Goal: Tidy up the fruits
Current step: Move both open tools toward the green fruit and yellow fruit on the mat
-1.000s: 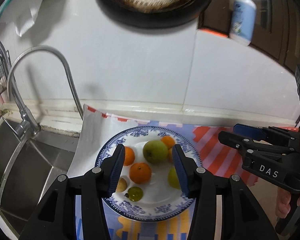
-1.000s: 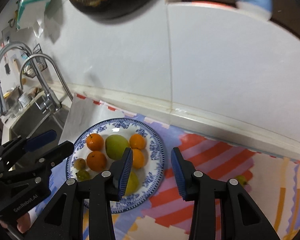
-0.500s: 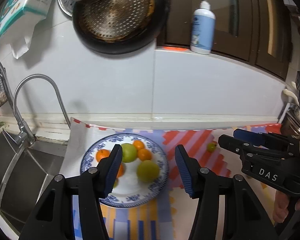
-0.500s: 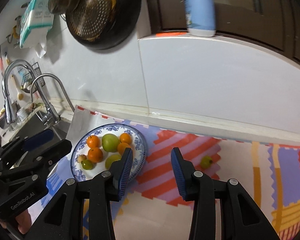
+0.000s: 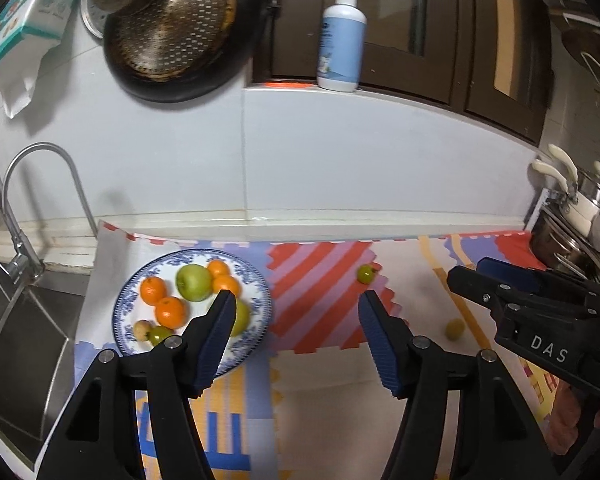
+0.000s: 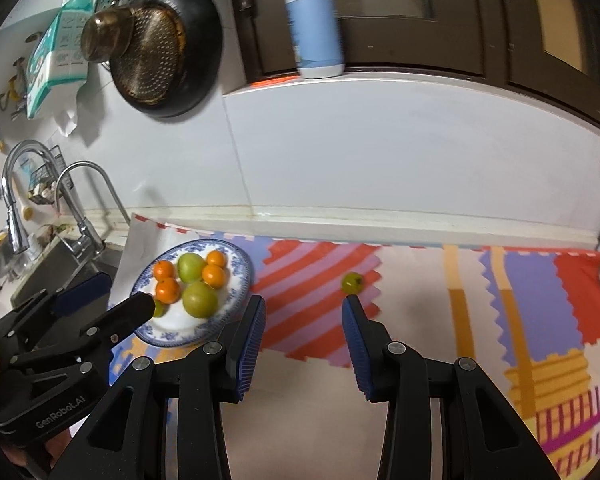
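Nothing is held between the blue-padded fingers (image 6: 356, 344) of the right gripper (image 6: 303, 322), which are spread wide above the patterned mat (image 6: 420, 288); the left gripper (image 5: 296, 320) is likewise spread and empty, its left finger overlapping the rim of the blue-and-white plate (image 5: 260, 280) in the view. Just beyond the right gripper's right fingertip a small green fruit (image 6: 352, 282) lies loose on the mat, well apart from the plate; a second, yellowish fruit (image 5: 455, 328) is seen only in the left view, nearer the right gripper's body. Oranges and larger green fruits are already gathered on the plate. The small fruit is judged light, round, smooth-skinned and prone to roll, firm yet bruisable, so it is best taken across its widest middle with gentle closure.
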